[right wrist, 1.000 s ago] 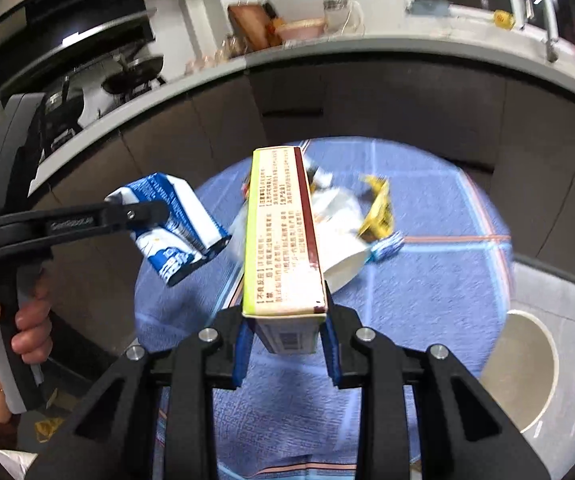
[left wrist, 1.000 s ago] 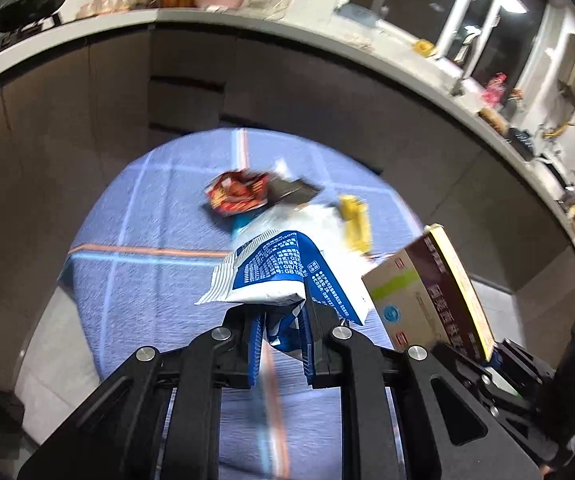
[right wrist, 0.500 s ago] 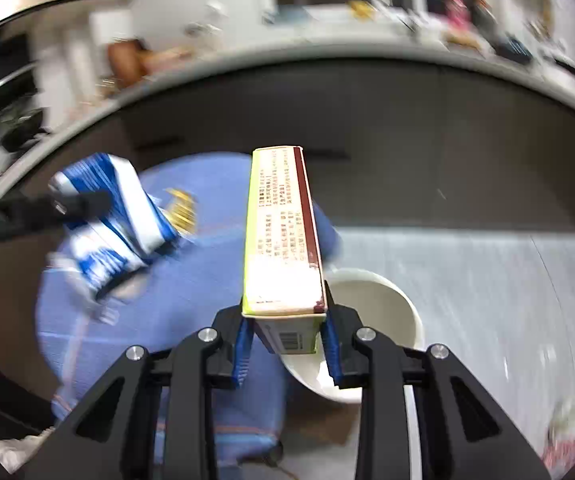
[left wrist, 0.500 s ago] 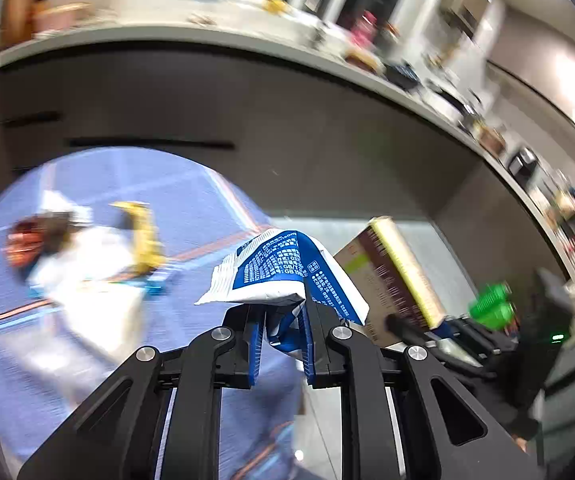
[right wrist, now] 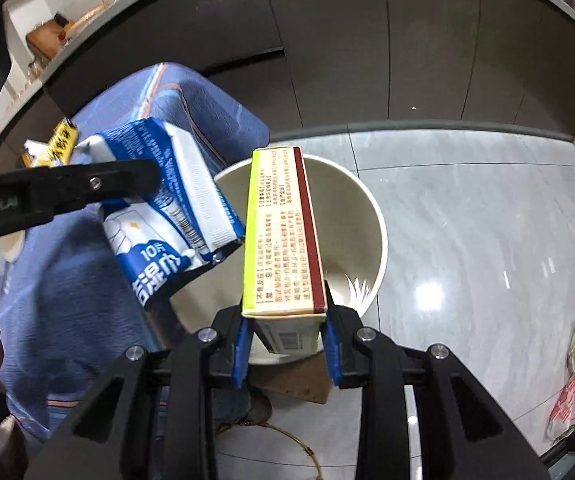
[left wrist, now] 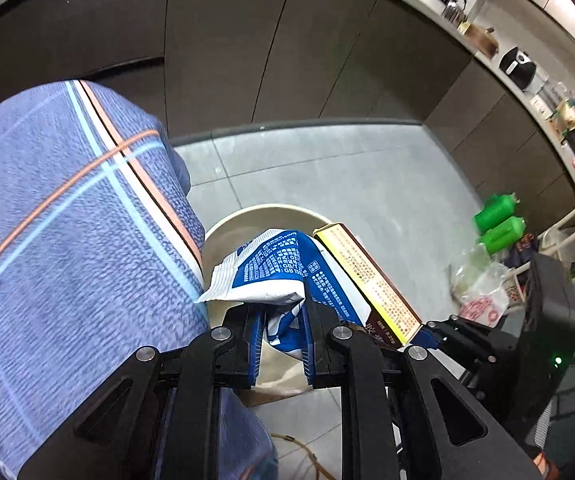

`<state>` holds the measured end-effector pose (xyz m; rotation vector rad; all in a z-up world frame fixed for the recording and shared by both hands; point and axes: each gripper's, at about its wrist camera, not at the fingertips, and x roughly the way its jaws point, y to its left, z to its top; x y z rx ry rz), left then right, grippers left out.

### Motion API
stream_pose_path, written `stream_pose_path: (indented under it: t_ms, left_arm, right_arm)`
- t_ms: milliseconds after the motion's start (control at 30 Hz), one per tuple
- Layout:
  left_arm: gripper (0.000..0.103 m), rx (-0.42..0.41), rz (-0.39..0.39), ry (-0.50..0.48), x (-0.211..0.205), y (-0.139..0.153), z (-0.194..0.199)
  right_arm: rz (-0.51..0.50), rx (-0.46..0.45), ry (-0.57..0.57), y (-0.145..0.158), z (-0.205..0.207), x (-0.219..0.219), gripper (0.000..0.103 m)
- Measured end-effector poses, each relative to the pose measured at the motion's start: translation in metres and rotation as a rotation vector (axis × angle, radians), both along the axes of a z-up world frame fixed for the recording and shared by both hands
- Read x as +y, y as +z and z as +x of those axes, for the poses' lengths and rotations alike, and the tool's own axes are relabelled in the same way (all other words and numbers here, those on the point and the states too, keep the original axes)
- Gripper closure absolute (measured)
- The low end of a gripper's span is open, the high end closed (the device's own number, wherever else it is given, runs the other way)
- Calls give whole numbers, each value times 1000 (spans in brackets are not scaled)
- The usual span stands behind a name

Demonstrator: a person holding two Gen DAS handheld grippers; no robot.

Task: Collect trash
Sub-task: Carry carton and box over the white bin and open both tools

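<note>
Above the cream bin (right wrist: 371, 216), the left claw (left wrist: 281, 344) clamps a blue-white wrapper (left wrist: 275, 272), the right claw (right wrist: 285, 350) a box (right wrist: 283, 232).

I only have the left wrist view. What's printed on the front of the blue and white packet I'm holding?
Observer: The right wrist view shows the wet-wipes packet has large white characters and "10" on its lower face.
Operator: Is the bin empty?
Observer: Nothing shows on the visible part of the trash bin floor, only a light glare.
Operator: Where does the right gripper grip the box?
Observer: The right gripper clamps the carton at its barcode end.
</note>
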<state>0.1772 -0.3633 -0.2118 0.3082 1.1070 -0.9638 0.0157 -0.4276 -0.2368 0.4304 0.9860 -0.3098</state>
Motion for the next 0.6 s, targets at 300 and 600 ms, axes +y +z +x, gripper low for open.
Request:
stream_pose_path:
  t_ms: [300,600]
  left_arm:
    - [74,-25,-1,-10,-22,-20,3]
    - [36,-121,-48,-27,-31,-6,-27]
  right_arm:
    - [-39,36,88,-18,24,-2,71]
    - [-93,25,132,-13,24,0,62]
